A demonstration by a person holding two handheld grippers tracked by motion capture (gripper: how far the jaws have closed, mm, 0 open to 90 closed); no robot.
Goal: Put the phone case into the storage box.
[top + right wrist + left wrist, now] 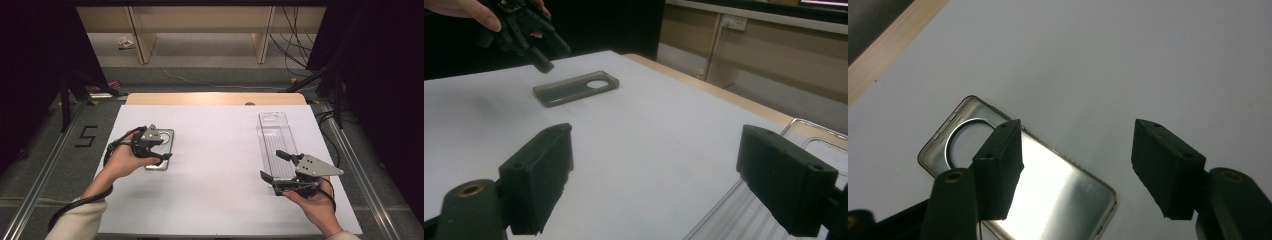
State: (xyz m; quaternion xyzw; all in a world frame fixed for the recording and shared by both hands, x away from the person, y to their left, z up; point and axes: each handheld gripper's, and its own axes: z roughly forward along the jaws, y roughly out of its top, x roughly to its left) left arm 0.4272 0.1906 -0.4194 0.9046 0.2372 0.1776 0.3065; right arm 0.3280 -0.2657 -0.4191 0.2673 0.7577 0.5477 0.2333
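A grey phone case (169, 140) with a round camera hole lies flat on the white table (220, 170) at the left. My left gripper (164, 146) hovers open just above it. In the left gripper view the case (1058, 190) lies under the left jaw, and the gripper (1078, 150) holds nothing. A clear plastic tray (274, 131) stands lengthwise at the right. My right gripper (271, 164) is open at the tray's near end, its jaws empty. The right gripper view (664, 165) shows the case (574, 87) farther off, the left gripper (531, 37) above it, and the tray (734, 215) at lower right.
A wooden table edge (215, 98) runs along the back of the white sheet. Dark curtains and stands flank both sides. Cables trail over the floor behind the table. Open white surface lies between the case and the tray.
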